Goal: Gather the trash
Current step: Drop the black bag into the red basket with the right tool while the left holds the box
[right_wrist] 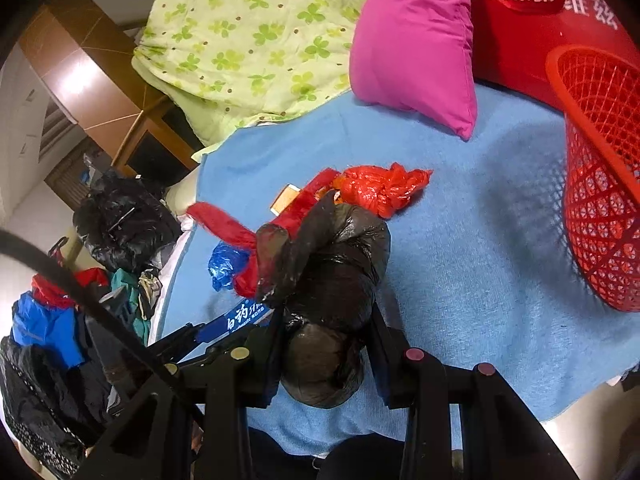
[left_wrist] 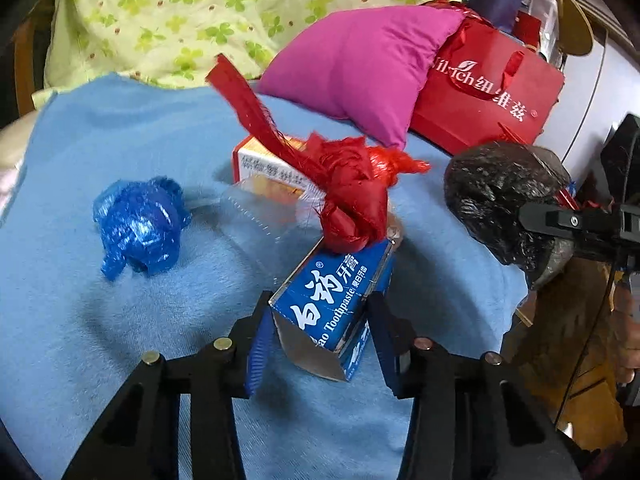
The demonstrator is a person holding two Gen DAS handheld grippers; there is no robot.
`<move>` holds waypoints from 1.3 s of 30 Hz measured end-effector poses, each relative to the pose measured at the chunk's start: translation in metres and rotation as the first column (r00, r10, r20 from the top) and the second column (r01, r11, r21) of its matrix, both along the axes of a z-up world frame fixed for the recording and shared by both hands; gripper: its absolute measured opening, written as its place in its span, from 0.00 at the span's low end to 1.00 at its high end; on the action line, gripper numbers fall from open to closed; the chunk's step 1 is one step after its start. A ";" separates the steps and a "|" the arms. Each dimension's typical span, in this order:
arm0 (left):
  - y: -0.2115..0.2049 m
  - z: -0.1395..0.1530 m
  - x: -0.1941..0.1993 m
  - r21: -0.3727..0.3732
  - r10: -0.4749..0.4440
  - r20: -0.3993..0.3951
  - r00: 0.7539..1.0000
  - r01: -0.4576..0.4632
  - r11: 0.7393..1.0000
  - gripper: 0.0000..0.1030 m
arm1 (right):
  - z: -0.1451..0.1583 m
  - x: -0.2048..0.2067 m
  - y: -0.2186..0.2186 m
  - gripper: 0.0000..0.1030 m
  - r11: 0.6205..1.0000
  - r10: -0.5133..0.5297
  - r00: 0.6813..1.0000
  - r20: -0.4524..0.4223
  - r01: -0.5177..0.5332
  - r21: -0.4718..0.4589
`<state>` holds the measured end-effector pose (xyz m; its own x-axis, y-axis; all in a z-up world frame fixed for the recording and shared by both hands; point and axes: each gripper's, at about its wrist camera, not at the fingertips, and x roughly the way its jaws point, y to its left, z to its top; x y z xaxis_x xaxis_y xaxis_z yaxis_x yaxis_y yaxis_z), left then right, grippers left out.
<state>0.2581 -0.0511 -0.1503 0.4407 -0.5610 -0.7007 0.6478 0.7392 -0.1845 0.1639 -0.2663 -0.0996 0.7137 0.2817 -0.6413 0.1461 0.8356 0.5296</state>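
On the blue blanket, the left claw (left_wrist: 320,336) straddles the toothpaste box (left_wrist: 332,300), pads apparently not yet pressing. Light, stiff card: take its long sides gently. The right claw (right_wrist: 326,344) is clenched on a soft black bag (right_wrist: 332,280).

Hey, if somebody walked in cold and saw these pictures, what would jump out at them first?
Probably the blue toothpaste box between the left gripper fingers, with a red plastic bag knotted on top of it. Next, the black bag clamped in the right gripper over the blue blanket, with a red mesh basket standing at the right.
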 end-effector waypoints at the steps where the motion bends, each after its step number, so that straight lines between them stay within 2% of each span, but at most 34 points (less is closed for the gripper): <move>1: -0.003 0.003 -0.006 0.012 -0.002 0.018 1.000 0.001 1.000 0.47 | 0.002 -0.002 0.000 0.38 1.000 0.000 1.000 0.006 0.000 -0.002; 9: -0.017 0.027 -0.042 0.082 0.017 0.148 0.989 -0.029 0.996 0.45 | 0.020 -0.028 -0.011 0.38 0.999 -0.021 0.998 0.064 0.024 -0.036; 13: 0.000 0.043 -0.040 0.080 0.067 0.169 0.983 -0.082 0.993 0.45 | 0.030 -0.041 -0.015 0.38 0.998 -0.028 0.994 0.104 0.033 -0.048; 16: 0.024 0.062 -0.033 0.054 0.142 0.200 0.969 -0.156 0.986 0.45 | 0.039 -0.050 -0.015 0.38 0.998 -0.027 0.986 0.163 0.037 -0.060; 19: 0.051 0.077 -0.020 0.014 0.274 0.212 0.938 -0.283 0.959 0.45 | 0.044 -0.053 -0.010 0.38 0.995 -0.014 0.981 0.192 0.032 -0.093; 21: 0.067 0.082 -0.011 0.026 0.369 0.219 0.903 -0.384 0.923 0.45 | 0.046 -0.054 -0.006 0.38 0.992 -0.007 0.981 0.193 0.031 -0.121; 25: 0.084 0.094 -0.012 0.017 0.442 0.256 0.860 -0.461 0.887 0.45 | 0.051 -0.059 -0.007 0.38 0.991 -0.012 0.975 0.222 0.041 -0.126; 31: 0.081 0.111 -0.023 -0.016 0.413 0.286 0.865 -0.427 0.904 0.45 | 0.060 -0.069 -0.020 0.38 0.987 -0.049 0.964 0.260 0.087 -0.135; 34: 0.066 0.123 -0.030 -0.028 0.390 0.302 0.870 -0.401 0.916 0.45 | 0.063 -0.076 -0.031 0.38 0.984 -0.083 0.955 0.284 0.123 -0.126; 39: 0.029 0.145 -0.040 -0.066 0.302 0.323 0.897 -0.297 0.953 0.45 | 0.073 -0.090 -0.056 0.38 0.970 -0.155 0.934 0.321 0.205 -0.129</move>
<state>0.2178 -0.0222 -0.0057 0.7915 -0.3755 -0.4823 0.4218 0.9066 -0.0135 0.0736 -0.3220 -0.0262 0.9116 0.0434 -0.4089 0.1533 0.8868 0.4361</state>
